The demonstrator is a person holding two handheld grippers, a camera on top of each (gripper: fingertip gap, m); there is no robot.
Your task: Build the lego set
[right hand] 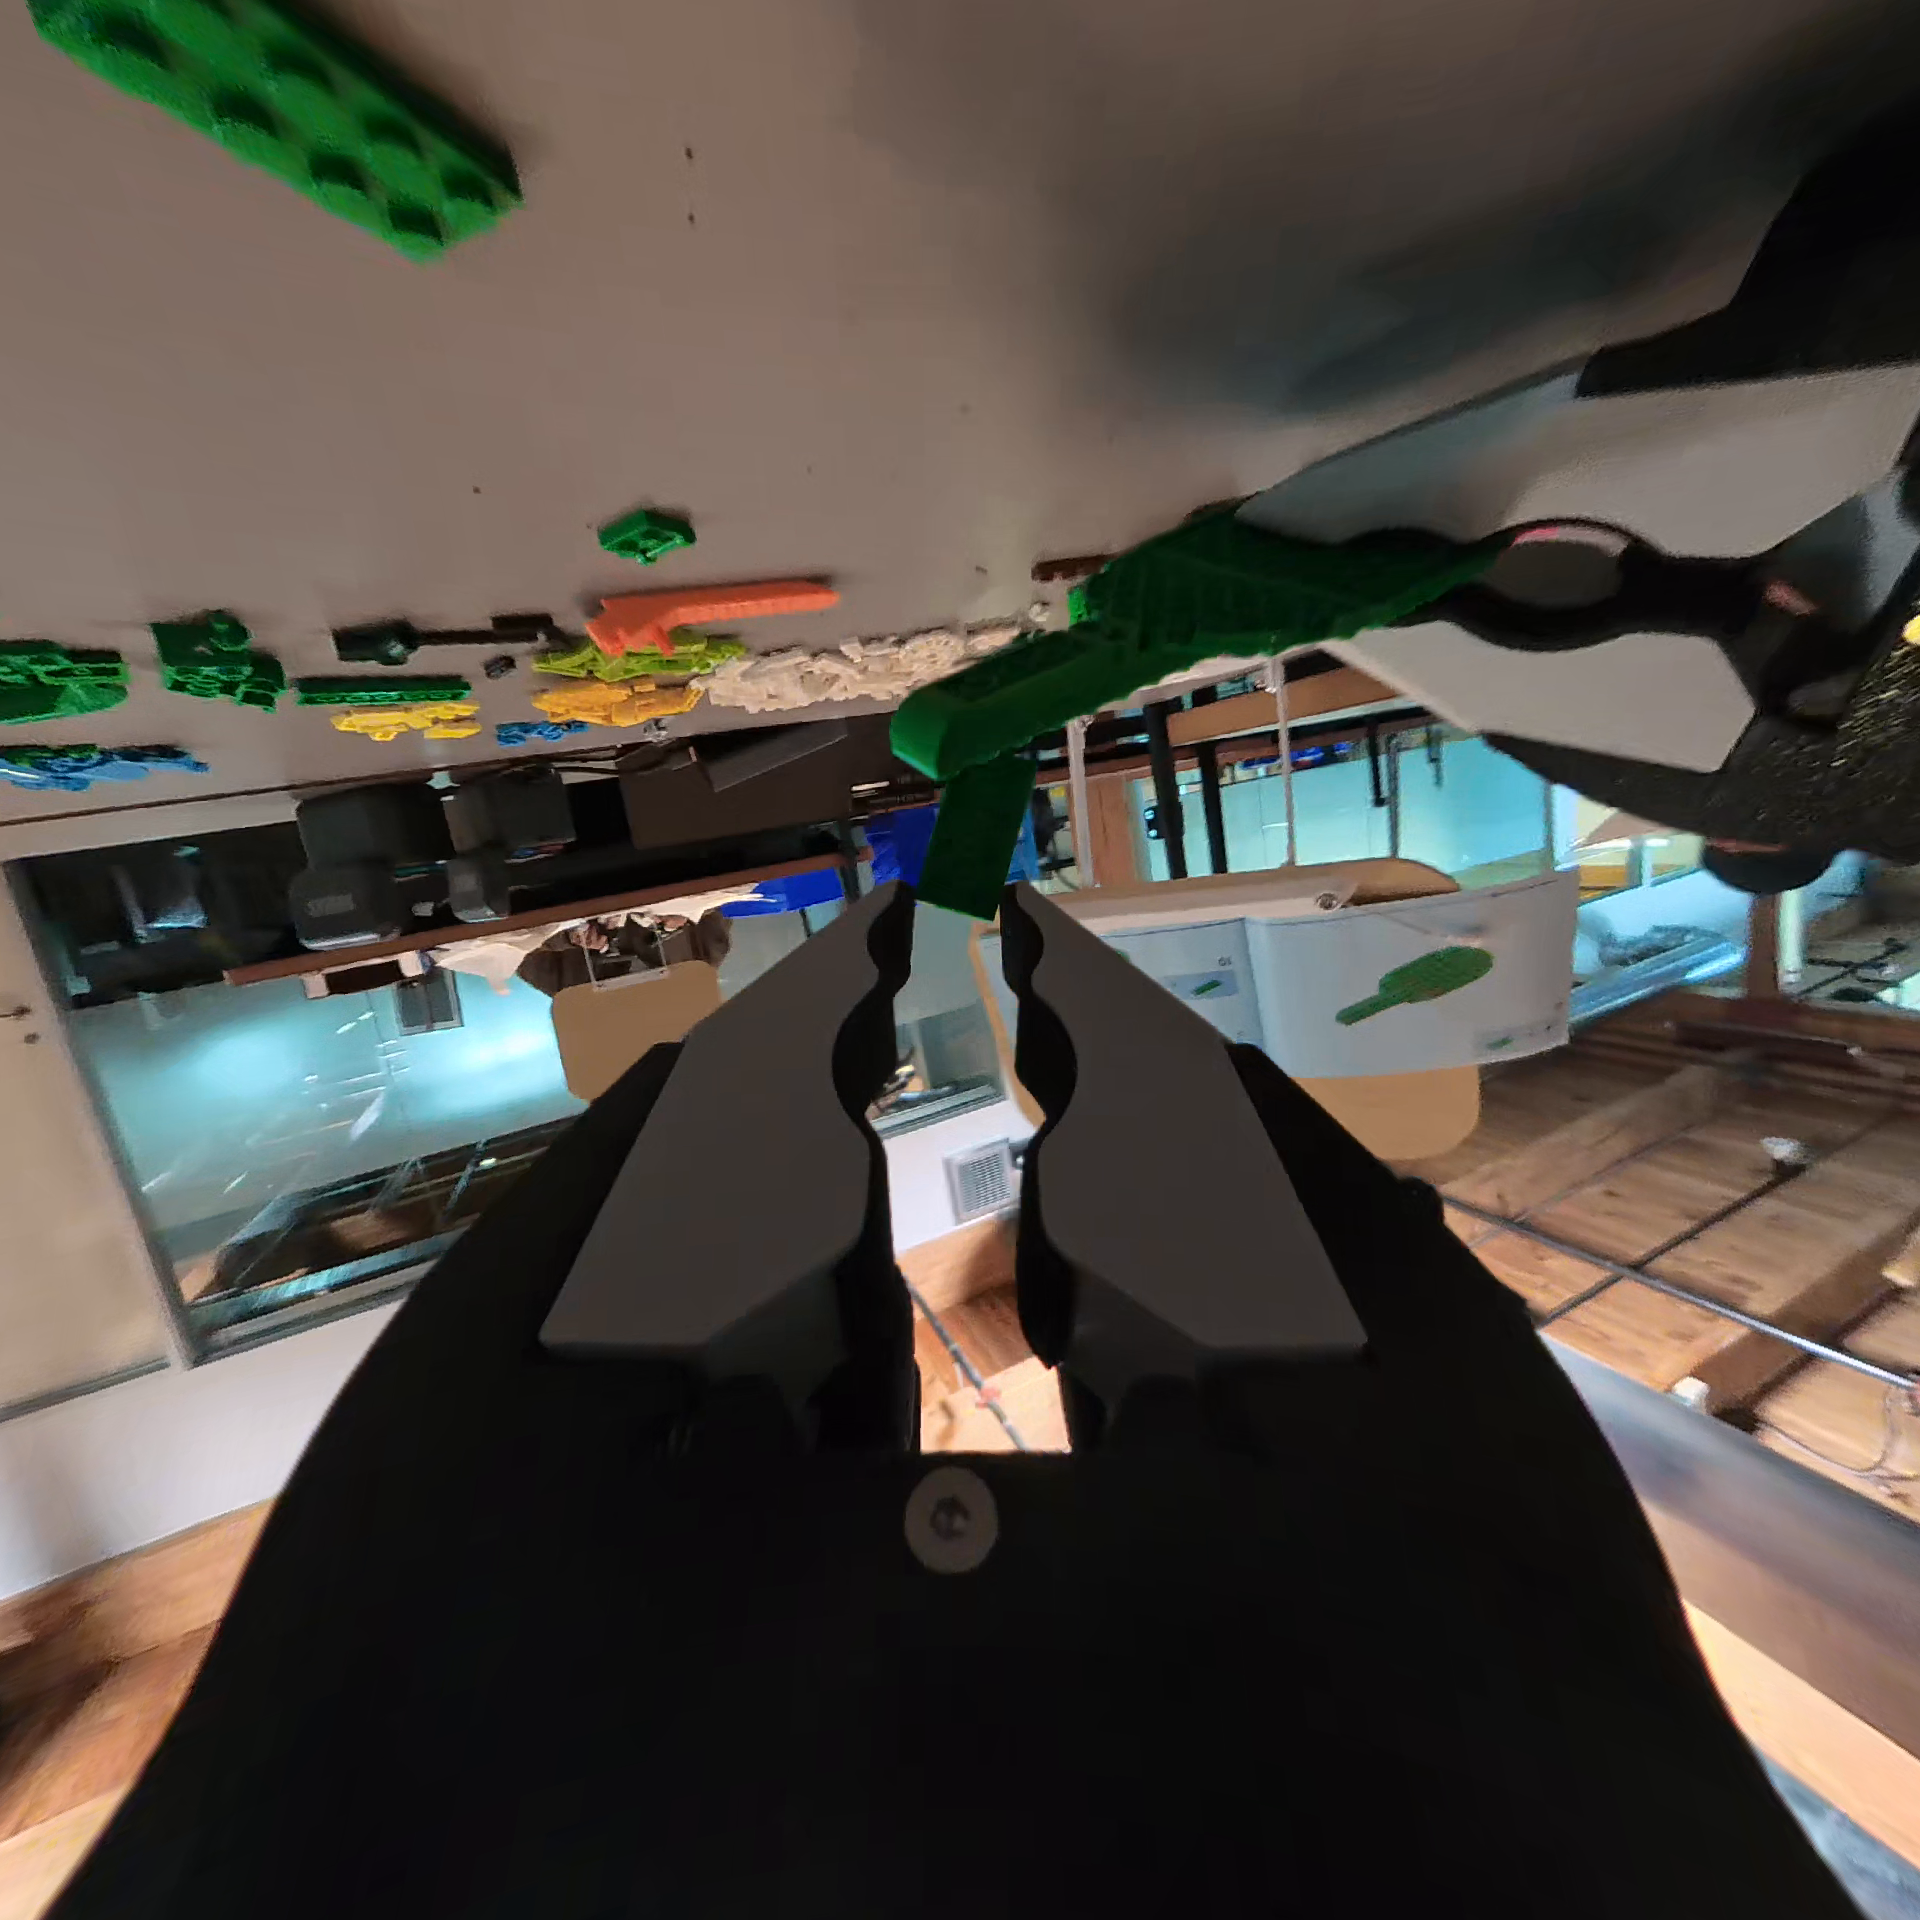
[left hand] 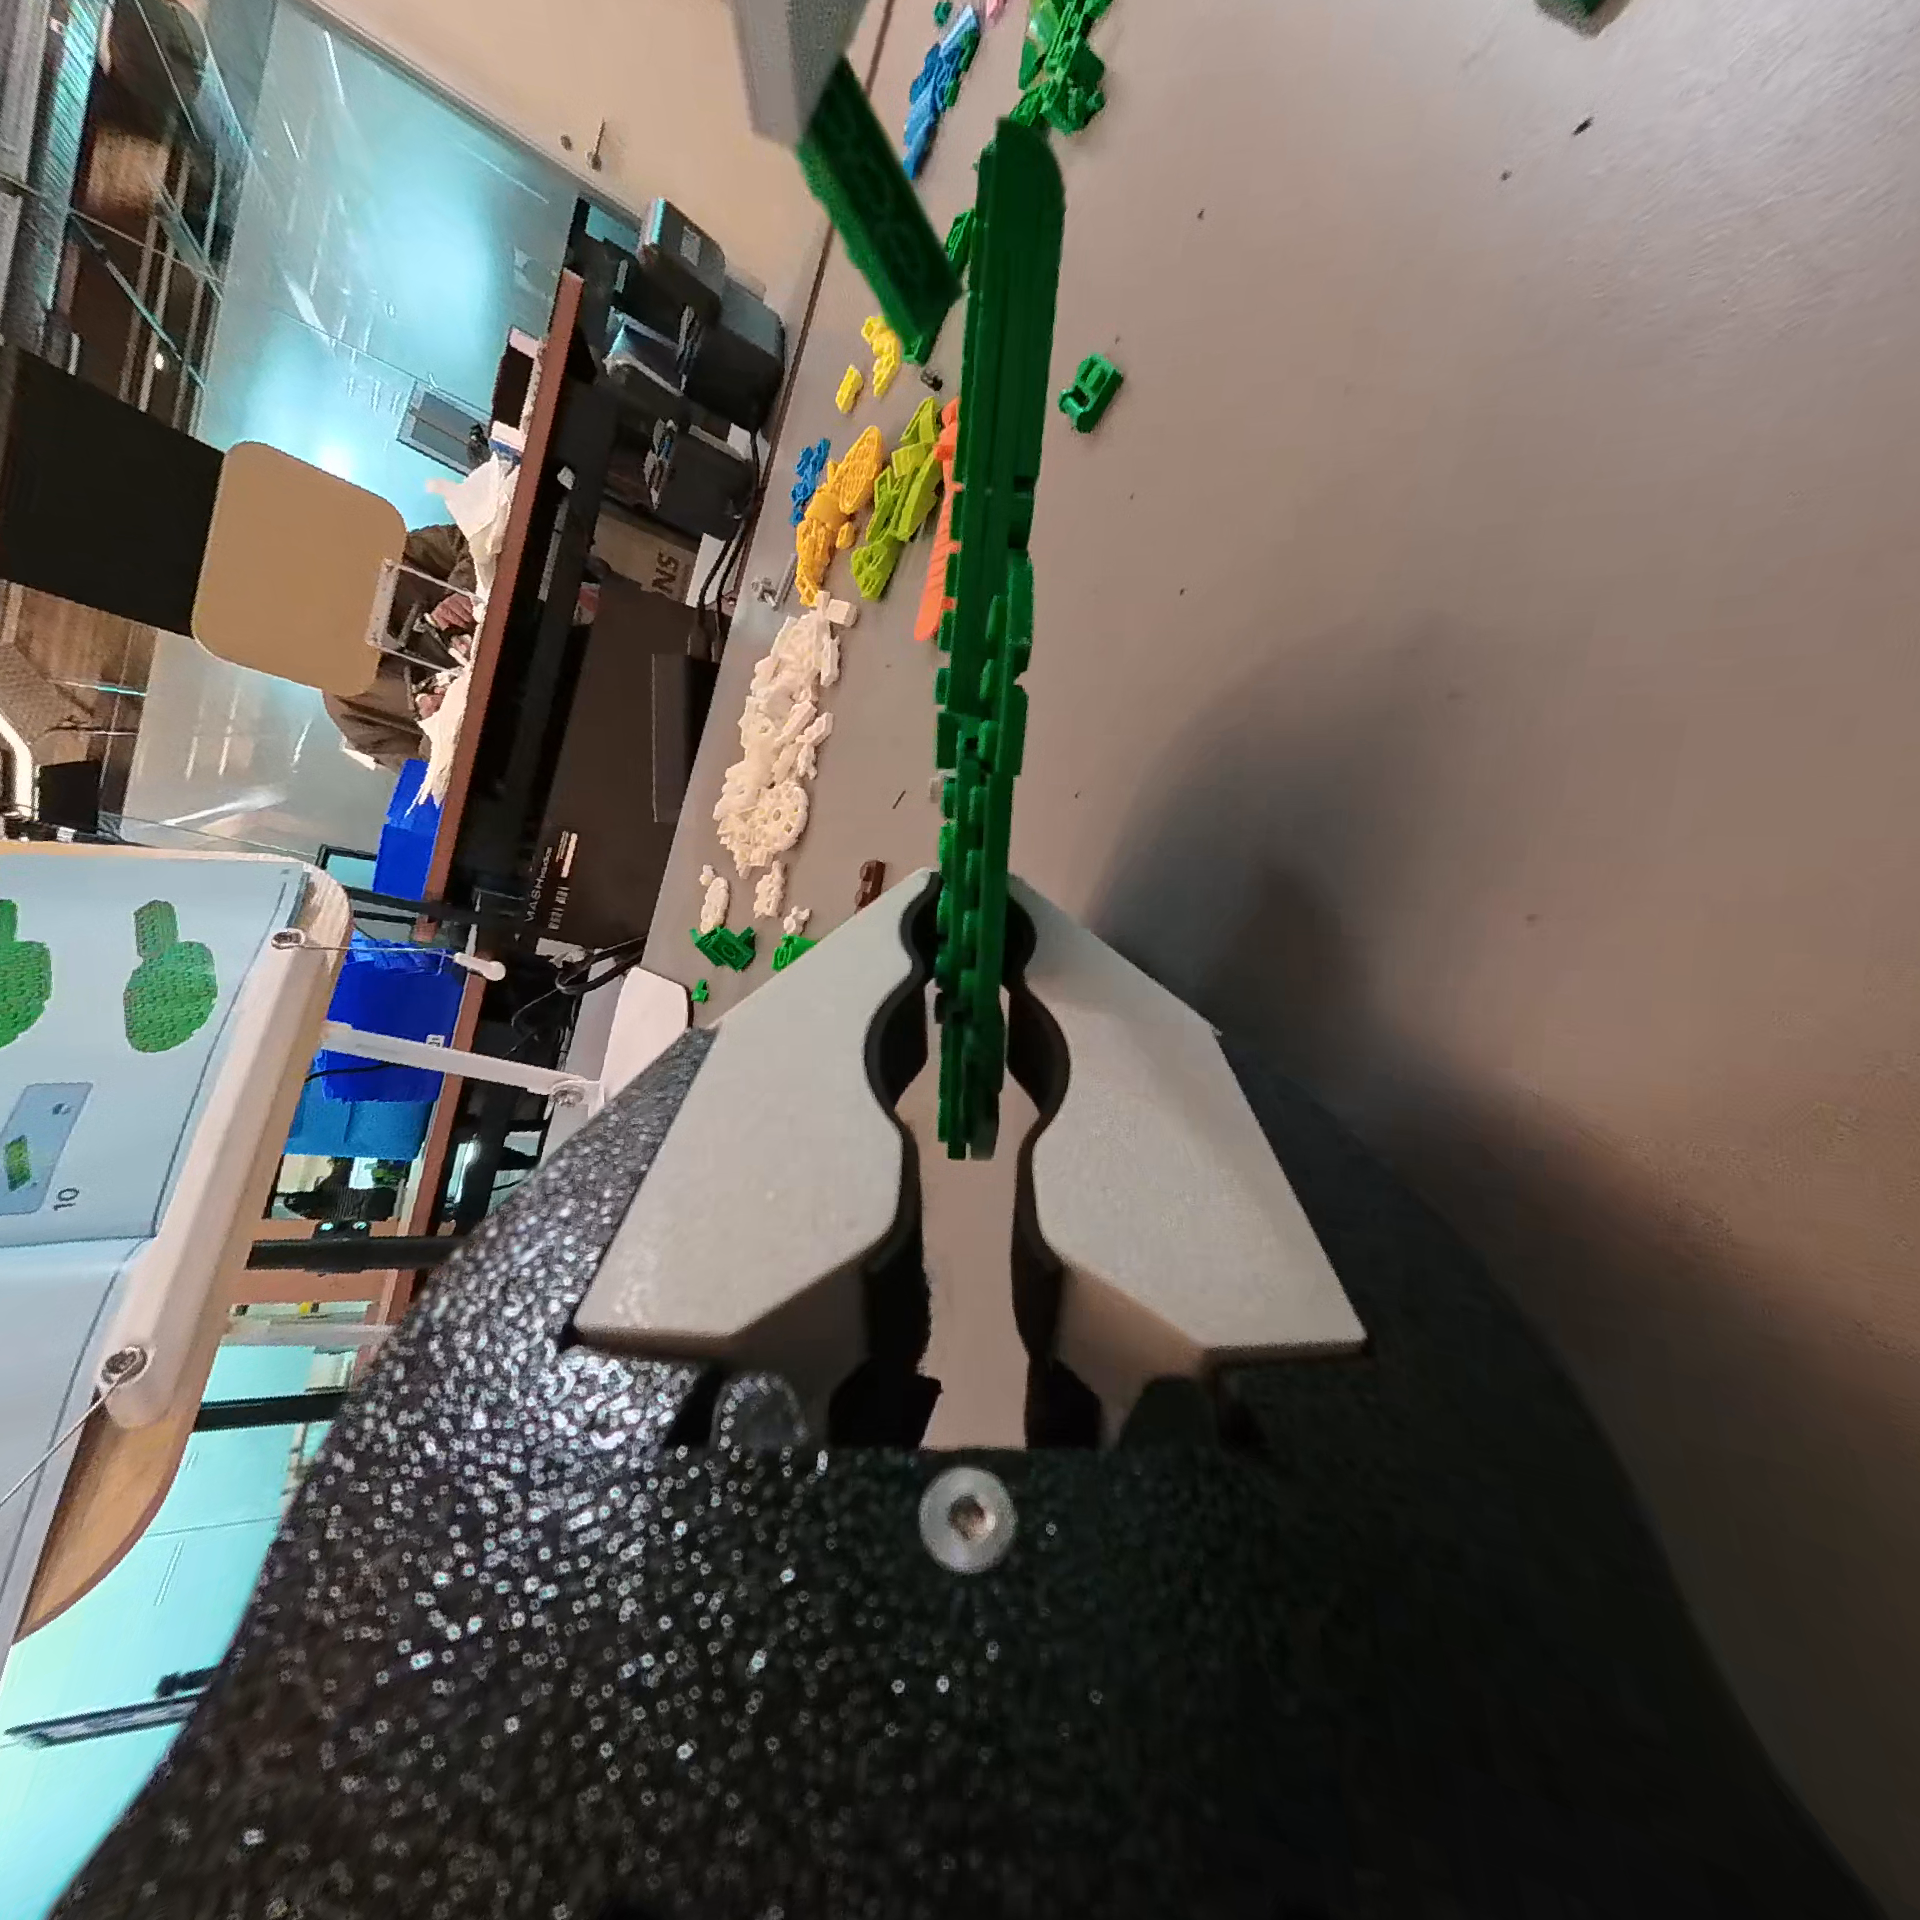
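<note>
Green assembly clamped, white pieces beside, possibly touching.

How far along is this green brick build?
Partly built: the left gripper clamps a long green assembly of several joined bricks. In hand: the right gripper holds a green plate at that assembly's far end. Left: loose piles of white pieces, yellow pieces and others lie on the table.

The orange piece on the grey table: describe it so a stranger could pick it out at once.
Start at the grey table and find the row of small plastic-part heaps along its far edge. The orange piece lies just on the near side of the lime-green heap, beside the white heap. It is the only orange thing there: one long flat bar, alone rather than heaped.
</note>
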